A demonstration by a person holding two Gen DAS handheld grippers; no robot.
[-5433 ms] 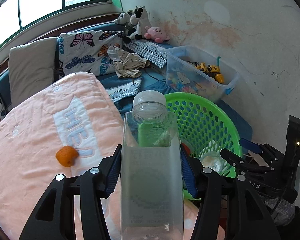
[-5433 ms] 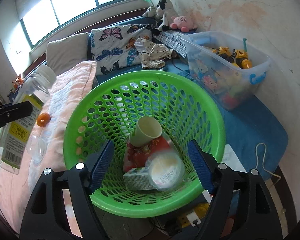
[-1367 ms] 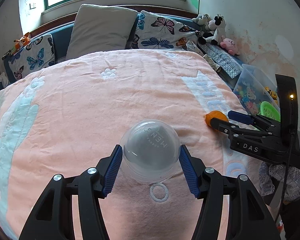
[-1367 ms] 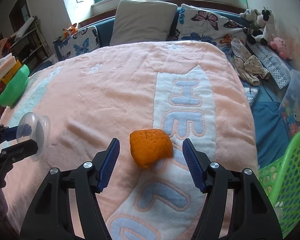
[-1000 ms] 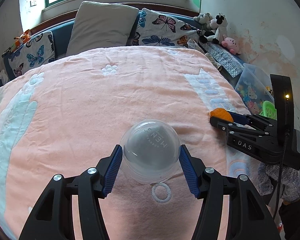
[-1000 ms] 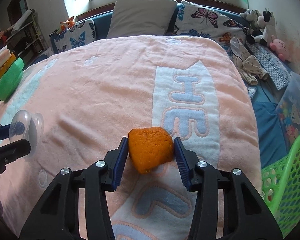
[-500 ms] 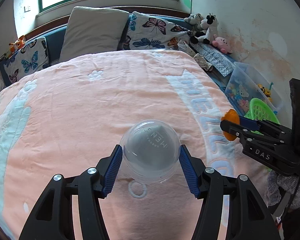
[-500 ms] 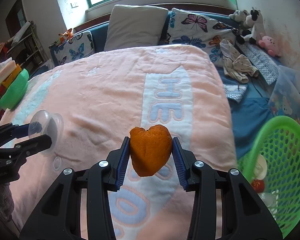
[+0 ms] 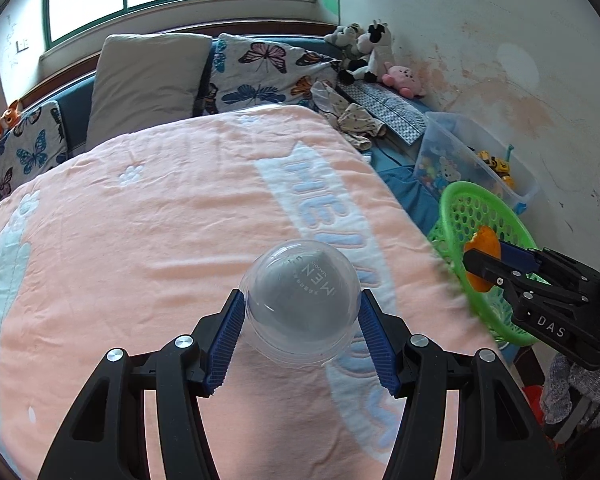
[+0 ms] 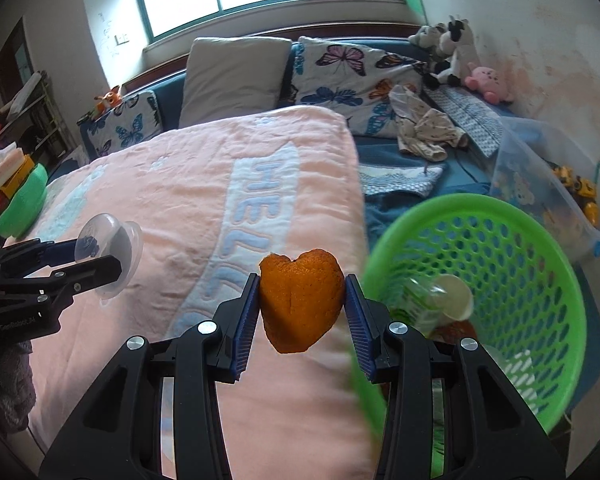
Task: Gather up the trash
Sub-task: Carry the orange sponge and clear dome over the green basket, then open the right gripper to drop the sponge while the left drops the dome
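Observation:
My left gripper (image 9: 300, 322) is shut on a clear plastic dome lid (image 9: 300, 300) and holds it above the pink blanket (image 9: 140, 240). It also shows in the right wrist view (image 10: 108, 240). My right gripper (image 10: 302, 312) is shut on an orange peel (image 10: 300, 300) and holds it above the bed's right edge, just left of the green basket (image 10: 540, 260). The peel also shows in the left wrist view (image 9: 482, 246), in front of the basket (image 9: 460, 208). The basket holds a paper cup (image 10: 456, 292), a clear bottle (image 10: 420, 304) and other trash.
A clear toy bin (image 10: 540, 168) stands behind the basket by the wall. Pillows (image 10: 236, 80), plush toys (image 10: 456, 52) and crumpled clothes (image 10: 424, 128) lie at the bed's far end. A shelf with a green object (image 10: 20, 204) is at the left.
Both grippers have swung right toward the basket. The right gripper closed on the peel, lifted it off the blanket and carried it to the basket's rim. The left still holds the lid.

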